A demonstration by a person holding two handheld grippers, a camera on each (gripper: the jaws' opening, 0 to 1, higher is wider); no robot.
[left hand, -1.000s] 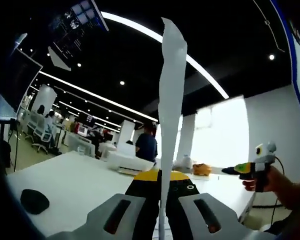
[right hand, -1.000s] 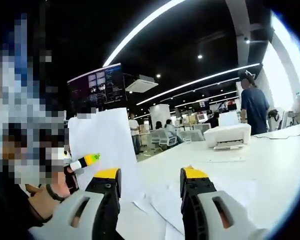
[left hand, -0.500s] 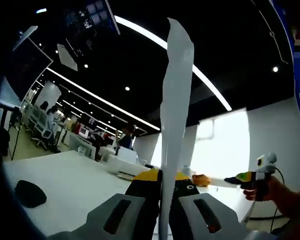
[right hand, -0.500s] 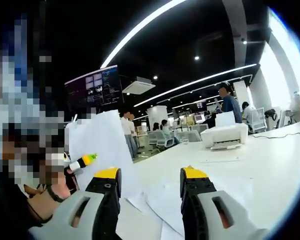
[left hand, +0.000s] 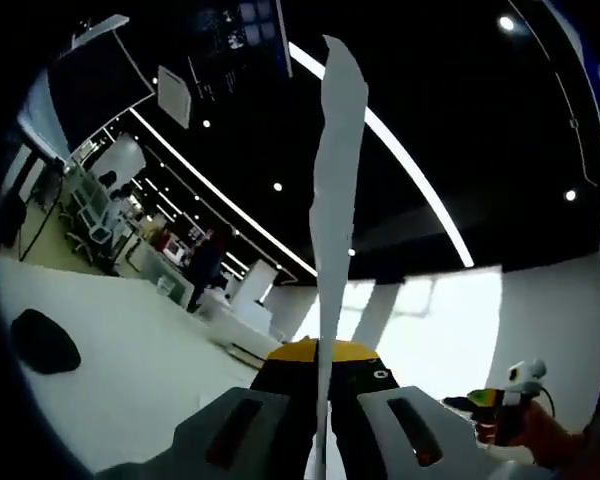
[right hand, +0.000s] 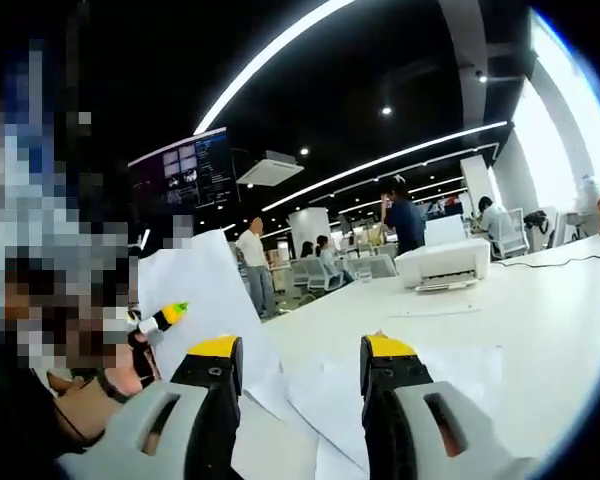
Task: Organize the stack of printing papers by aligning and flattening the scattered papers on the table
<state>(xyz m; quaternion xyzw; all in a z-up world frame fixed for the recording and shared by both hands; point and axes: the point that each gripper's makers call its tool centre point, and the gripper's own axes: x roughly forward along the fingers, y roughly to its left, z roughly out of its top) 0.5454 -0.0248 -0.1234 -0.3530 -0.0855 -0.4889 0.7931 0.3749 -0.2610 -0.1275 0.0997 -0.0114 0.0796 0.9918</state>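
My left gripper (left hand: 320,352) is shut on a white sheet of paper (left hand: 332,200), which stands edge-on and rises straight up from the jaws. From the right gripper view the same sheet (right hand: 202,295) faces me broadside, held upright by the left gripper (right hand: 160,318) in a person's hand. My right gripper (right hand: 302,350) is open with nothing between its yellow-tipped jaws, above several loose white papers (right hand: 380,385) lying askew on the white table (right hand: 540,310). The right gripper (left hand: 505,395) also appears low at the right of the left gripper view.
A black rounded object (left hand: 42,340) lies on the table at the left. A white printer (right hand: 442,262) with a cable stands farther back on the table. People (right hand: 400,222) stand among desks and chairs in the background office.
The left gripper view has tilted upward, with the sheet still pinched upright. The right gripper stays open over the papers. People in the background have walked.
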